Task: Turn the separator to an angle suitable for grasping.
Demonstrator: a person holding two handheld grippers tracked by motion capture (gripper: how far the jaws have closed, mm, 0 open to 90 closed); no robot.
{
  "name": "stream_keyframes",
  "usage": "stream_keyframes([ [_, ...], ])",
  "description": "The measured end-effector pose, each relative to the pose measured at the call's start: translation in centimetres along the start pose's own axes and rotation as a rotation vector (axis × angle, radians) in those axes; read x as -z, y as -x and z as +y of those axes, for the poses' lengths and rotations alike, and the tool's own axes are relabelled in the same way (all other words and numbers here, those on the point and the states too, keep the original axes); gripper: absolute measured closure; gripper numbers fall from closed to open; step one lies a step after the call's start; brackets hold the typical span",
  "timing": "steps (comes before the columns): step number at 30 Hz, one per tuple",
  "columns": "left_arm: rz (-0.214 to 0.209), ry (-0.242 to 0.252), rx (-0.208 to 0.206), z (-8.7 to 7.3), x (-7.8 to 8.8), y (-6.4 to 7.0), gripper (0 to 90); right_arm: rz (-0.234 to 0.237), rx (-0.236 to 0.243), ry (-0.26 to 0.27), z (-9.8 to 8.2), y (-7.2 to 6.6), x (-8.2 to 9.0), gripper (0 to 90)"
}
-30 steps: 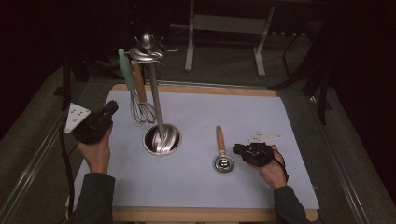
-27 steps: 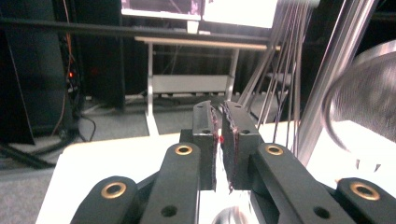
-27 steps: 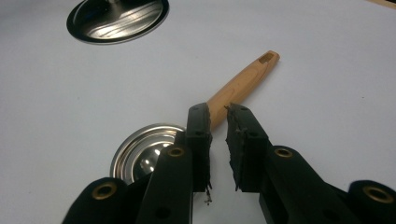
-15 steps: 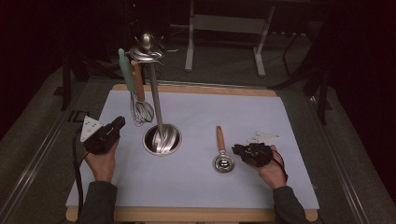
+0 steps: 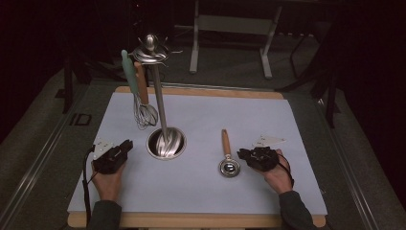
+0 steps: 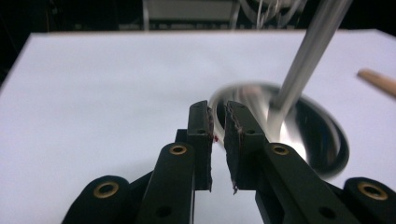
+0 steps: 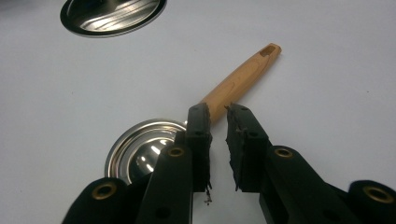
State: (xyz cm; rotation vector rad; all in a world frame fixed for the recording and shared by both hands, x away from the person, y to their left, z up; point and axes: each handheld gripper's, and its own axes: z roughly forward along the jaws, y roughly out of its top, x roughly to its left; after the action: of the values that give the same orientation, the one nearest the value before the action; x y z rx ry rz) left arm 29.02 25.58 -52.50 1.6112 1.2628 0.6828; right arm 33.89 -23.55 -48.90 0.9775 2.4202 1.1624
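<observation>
White paper [image 5: 249, 120] covers the wooden table [image 5: 201, 91]; dark room around.

- The tall steel utensil stand [image 5: 160, 115] on its round mirrored base [image 5: 165, 143] blocks you just at 2 o'clock of your left gripper [image 5: 125, 146].
- From its top, a wire whisk [image 5: 145, 114] and a mint-green handled tool [image 5: 128, 72] hang at 11 o'clock of the pole.
- The wooden-handled steel scoop [image 5: 227, 158] lies just at 9 o'clock of your right gripper [image 5: 242, 153].
- The white mat [image 5: 201, 191] lies bare at 6 o'clock of the base, and between stand and scoop.
</observation>
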Motion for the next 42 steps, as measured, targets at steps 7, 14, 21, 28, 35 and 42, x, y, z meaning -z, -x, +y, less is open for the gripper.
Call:
stream_keyframes([
  [7,-0.009,-0.035,0.008,-1.1,-0.1,0.0,79.5,-0.009,0.0,-0.009,-0.1,0.1,-0.3,78.4],
  [14,-0.021,-0.046,-0.015,-1.4,-0.1,0.4,77.5,-0.02,0.01,-0.029,0.0,-0.1,-0.7,78.5],
  [21,-0.03,-0.061,-0.034,-1.5,-0.2,0.7,76.5,-0.043,0.022,-0.067,0.6,0.3,-1.9,78.6],
  [28,-0.034,-0.059,-0.036,-1.5,-0.2,0.7,75.5,-0.064,0.008,-0.108,1.2,1.5,-3.1,80.1],
  [35,-0.03,-0.058,-0.045,-1.6,-0.2,0.8,75.3,-0.09,0.008,-0.161,1.7,2.1,-4.6,89.6],
  [42,-0.033,-0.058,-0.055,-1.6,-0.2,0.9,74.6,-0.103,-0.007,-0.209,2.5,2.3,-6.6,89.7],
])
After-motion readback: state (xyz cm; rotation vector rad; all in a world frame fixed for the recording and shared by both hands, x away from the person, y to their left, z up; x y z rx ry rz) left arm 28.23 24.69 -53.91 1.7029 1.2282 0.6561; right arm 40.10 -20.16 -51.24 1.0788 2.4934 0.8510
